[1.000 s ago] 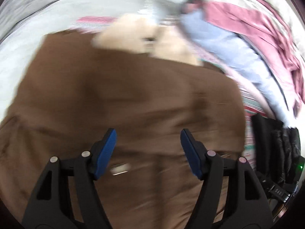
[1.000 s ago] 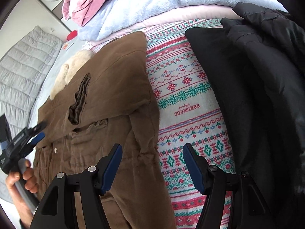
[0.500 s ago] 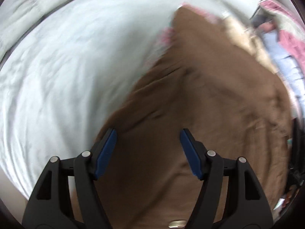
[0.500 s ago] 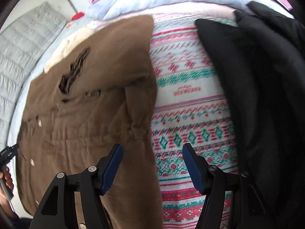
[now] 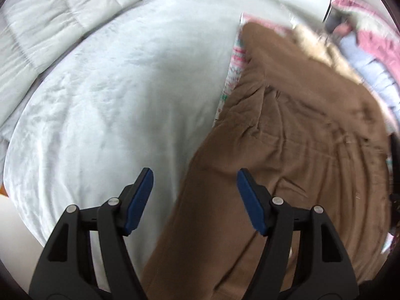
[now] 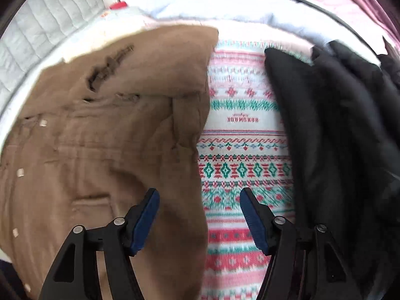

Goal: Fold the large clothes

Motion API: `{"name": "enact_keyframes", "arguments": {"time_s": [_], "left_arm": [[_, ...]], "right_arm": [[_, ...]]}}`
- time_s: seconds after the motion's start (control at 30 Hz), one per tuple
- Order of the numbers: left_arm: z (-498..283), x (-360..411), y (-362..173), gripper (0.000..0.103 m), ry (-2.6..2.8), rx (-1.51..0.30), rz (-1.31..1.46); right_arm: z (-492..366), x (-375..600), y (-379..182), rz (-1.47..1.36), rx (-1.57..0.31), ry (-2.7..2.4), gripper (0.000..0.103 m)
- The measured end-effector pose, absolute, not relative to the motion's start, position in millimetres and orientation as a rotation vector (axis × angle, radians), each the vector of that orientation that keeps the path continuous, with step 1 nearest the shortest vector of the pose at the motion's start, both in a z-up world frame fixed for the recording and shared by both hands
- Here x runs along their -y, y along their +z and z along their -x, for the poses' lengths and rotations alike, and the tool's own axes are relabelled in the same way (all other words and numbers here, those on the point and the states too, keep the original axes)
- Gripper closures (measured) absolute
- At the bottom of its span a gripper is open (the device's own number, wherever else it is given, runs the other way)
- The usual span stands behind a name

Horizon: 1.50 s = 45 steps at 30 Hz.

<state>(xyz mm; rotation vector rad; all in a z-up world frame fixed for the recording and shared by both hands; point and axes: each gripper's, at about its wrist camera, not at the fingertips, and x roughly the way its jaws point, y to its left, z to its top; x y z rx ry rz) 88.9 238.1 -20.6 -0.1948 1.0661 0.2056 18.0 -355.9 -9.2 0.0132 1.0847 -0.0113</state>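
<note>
Brown coat, of thick, softly creased cloth with a pale furry collar at its far end, is laid flat on the bed, partly over a knitted patterned blanket, probably so that its sides can be folded inward. On the left, a smooth pale sheet and a quilted grey cover are seen. The left tongs are held apart and empty over the coat's left edge, seemingly lined up for a grasp. The right tongs, likewise apart and empty, are poised over its right edge. A dark padded garment is heaped at far right.
</note>
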Motion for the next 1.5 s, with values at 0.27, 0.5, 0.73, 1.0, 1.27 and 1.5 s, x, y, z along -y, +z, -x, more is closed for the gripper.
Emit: {"name": "enact_keyframes", "arguments": {"time_s": [0.27, 0.5, 0.73, 1.0, 1.27, 1.5], "left_arm": [[3.6, -283.4, -25.2, 0.034, 0.071, -1.017, 0.388], [54.5, -286.0, -36.2, 0.035, -0.038, -1.007, 0.521], [69.8, -272.0, -46.6, 0.043, -0.095, -1.014, 0.551], [90.0, -273.8, -54.3, 0.043, -0.086, -0.996, 0.581], [97.5, -269.5, -61.3, 0.044, -0.113, -0.992, 0.586], [102.9, -270.5, -52.0, 0.086, -0.057, -0.933, 0.572]], "right_arm": [[60.2, 366.9, 0.8, -0.253, -1.072, 0.17, 0.036], [144.6, 382.5, -19.1, -0.471, -1.038, 0.202, 0.046], [193.9, 384.8, -30.6, -0.597, -1.003, 0.205, 0.053], [197.2, 388.4, -47.0, -0.636, -1.069, 0.129, 0.052], [189.9, 372.3, -67.4, -0.628, -1.174, 0.183, 0.05], [200.4, 371.6, -41.5, -0.638, -1.045, 0.32, 0.077]]}}
